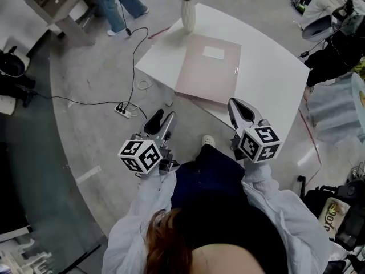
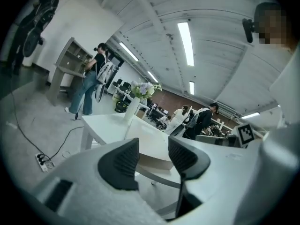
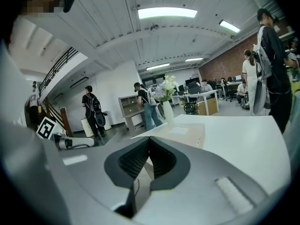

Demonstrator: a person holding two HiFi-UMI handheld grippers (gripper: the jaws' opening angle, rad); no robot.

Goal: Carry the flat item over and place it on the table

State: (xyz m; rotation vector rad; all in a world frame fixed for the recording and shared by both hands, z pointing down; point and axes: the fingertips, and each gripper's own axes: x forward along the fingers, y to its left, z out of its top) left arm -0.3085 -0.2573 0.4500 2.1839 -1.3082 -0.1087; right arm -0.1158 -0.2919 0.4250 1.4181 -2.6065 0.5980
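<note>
**Folder flat on the tabletop, both claws empty**

The grey floor (image 1: 85, 96) lies under both claws. Ahead of them stands the white tabletop (image 1: 268, 67), with its near edge just beyond the right claw (image 1: 242, 108). A pale pink-beige folder (image 1: 208, 67) lies flat on the tabletop with a white label on its cover. Its near edge reaches the tabletop's near edge. The folder sits ahead of the two claws, closer to the right one, and neither touches it.

The left claw (image 1: 162, 119) is over the floor, to the left of the right claw. Its jaws stand apart with nothing between them. The right claw's jaws meet at their tips, closed on nothing.

Beyond the folder's far end, a white vase (image 1: 188, 13) of pale flowers stands upright on the tabletop. A power strip (image 1: 122, 111) lies on the floor, ahead and to the left of the left claw.
</note>
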